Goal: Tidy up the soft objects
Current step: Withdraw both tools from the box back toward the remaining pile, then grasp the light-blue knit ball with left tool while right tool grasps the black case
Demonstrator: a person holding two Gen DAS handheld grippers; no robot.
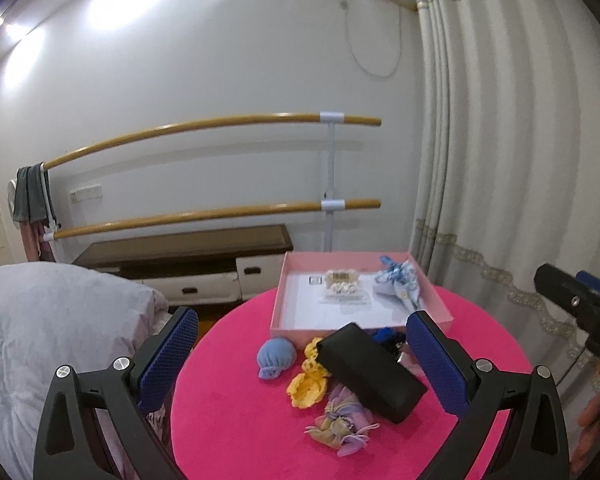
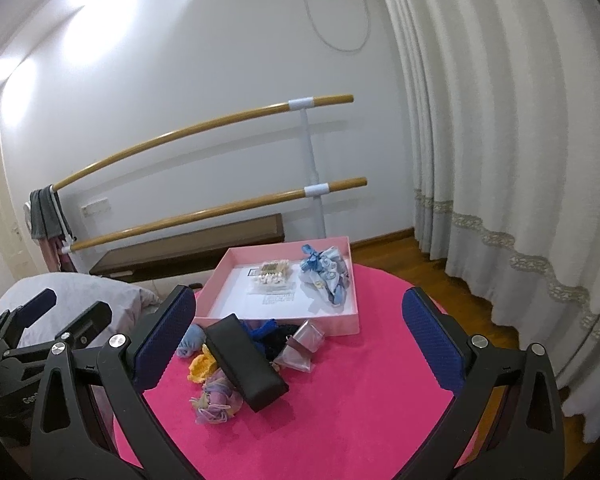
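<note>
A pink box (image 1: pixel 278 300) (image 2: pixel 216 280) stands at the far side of the round pink table (image 1: pixel 240 420) (image 2: pixel 360 380). Inside it lie a blue-white fabric bundle (image 1: pixel 398 280) (image 2: pixel 326 276) and a cream packet (image 1: pixel 342 282) (image 2: pixel 274 274). In front of the box is a pile: a black case (image 1: pixel 370 370) (image 2: pixel 246 360), a light blue scrunchie (image 1: pixel 276 358) (image 2: pixel 192 340), a yellow scrunchie (image 1: pixel 308 384) (image 2: pixel 200 366), a purple-beige scrunchie (image 1: pixel 342 424) (image 2: pixel 218 398), dark blue fabric (image 1: pixel 386 336) (image 2: pixel 266 332) and a clear pouch (image 2: pixel 302 346). My left gripper (image 1: pixel 302 358) and right gripper (image 2: pixel 296 330) hover open above the table, holding nothing.
A bed with a grey cover (image 1: pixel 52 320) (image 2: pixel 80 288) lies left of the table. Two wooden bars (image 1: pixel 220 124) (image 2: pixel 204 132) and a dark low cabinet (image 1: pixel 188 248) stand against the wall behind. White curtains (image 1: pixel 520 140) (image 2: pixel 500 120) hang on the right.
</note>
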